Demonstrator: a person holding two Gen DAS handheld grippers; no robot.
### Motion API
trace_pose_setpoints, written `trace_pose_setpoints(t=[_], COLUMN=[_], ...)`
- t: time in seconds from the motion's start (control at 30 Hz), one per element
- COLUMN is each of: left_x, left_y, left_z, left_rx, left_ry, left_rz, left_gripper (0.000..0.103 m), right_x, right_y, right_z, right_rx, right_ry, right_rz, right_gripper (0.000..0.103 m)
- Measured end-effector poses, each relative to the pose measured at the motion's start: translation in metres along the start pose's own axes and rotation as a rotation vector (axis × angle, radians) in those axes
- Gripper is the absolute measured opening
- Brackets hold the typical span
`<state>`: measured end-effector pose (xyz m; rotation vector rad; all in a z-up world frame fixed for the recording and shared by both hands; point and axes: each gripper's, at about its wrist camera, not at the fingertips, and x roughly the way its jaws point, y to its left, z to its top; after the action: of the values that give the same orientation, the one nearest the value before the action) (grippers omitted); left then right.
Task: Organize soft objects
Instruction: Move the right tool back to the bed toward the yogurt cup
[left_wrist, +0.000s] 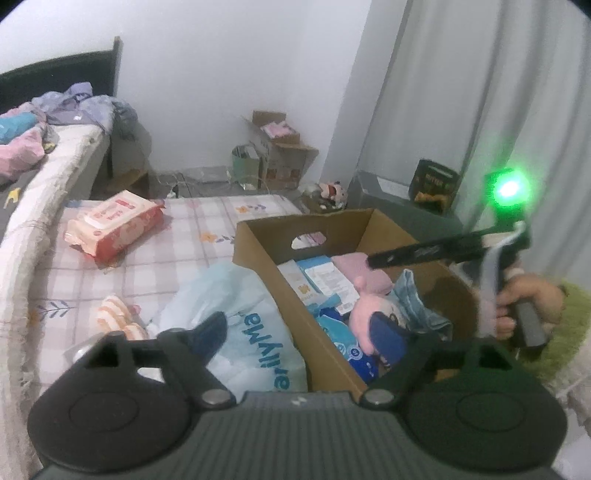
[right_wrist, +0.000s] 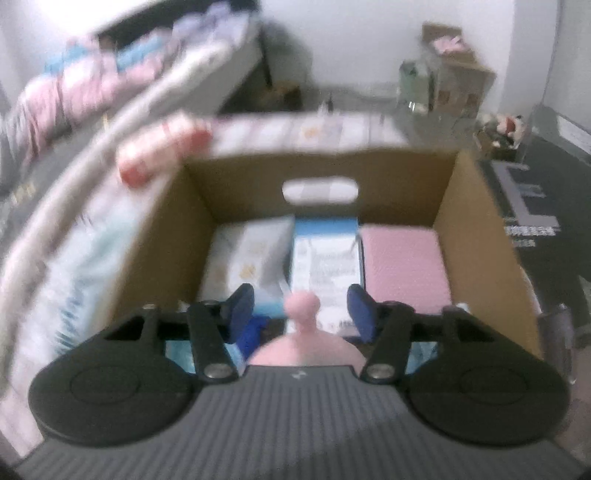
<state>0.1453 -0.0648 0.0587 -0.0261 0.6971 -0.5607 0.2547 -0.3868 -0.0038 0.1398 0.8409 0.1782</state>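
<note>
A brown cardboard box (left_wrist: 280, 291) stands on a bed (left_wrist: 166, 236) covered with a pink-checked sheet, close to the bed's right edge. One end wall of the box carries an oval hand-hole.

Box contents: a white pack (right_wrist: 247, 254), a blue-and-white pack (right_wrist: 325, 254) and a folded pink cloth (right_wrist: 402, 258) lie side by side against the wall with the hand-hole. Nearer the cameras, a pink plush toy (left_wrist: 373, 321) lies on top of blue packs.

Left gripper (left_wrist: 306, 332): the jaws stand wide apart, with nothing pressed between the pads. One blue pad sits over a pale blue plastic bag (left_wrist: 251, 332) that lies on the bed against the outer side wall of the box. The other pad sits over the box interior, beside the pink plush toy; contact with the toy cannot be determined.

Right gripper (right_wrist: 301, 314): the jaws stand partly open above the box interior. A rounded part of the pink plush toy rises between the pads, and a clear gap shows on each side of it. The view from this gripper is blurred. In the left wrist view, a hand (left_wrist: 528, 302) holds this gripper's handle over the right side of the box, and a green lamp glows on it.

A red-and-white wipes pack (left_wrist: 114, 229) lies on the bed toward the far left corner, well apart from the box. An orange-and-white striped soft item (left_wrist: 118, 317) lies on the bed near the plastic bag.
</note>
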Motion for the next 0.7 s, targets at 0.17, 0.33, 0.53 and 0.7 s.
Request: trace_pose_setpoints(t=[0.17, 0.33, 0.53, 0.7], left_x=[-0.040, -0.079, -0.112, -0.133], left_y=[0.015, 0.041, 0.078, 0.102], left_z=[-0.018, -0.044, -0.082, -0.113], left_rx=[-0.029, -0.065, -0.163, -0.261], left_ry=[-0.061, -0.101, -0.095, -0.128], left_rz=[0.047, 0.101, 0.183, 0.222], left_gripper=[0.101, 0.102, 0.102, 0.103], right_x=[-0.061, -0.096, -0.105, -0.095], right_y=[0.020, 0.059, 0.123, 0.175], right_z=[-0.006, -0.017, -0.024, -0.027], right_rx=[0.052, 0.059, 0.020, -0.019], right_ry=[-0.117, -0.177, -0.204, -0.173], right_rz=[0.076, 0.179, 0.307, 0.389], right_gripper=[0.071, 0.075, 0.079, 0.079])
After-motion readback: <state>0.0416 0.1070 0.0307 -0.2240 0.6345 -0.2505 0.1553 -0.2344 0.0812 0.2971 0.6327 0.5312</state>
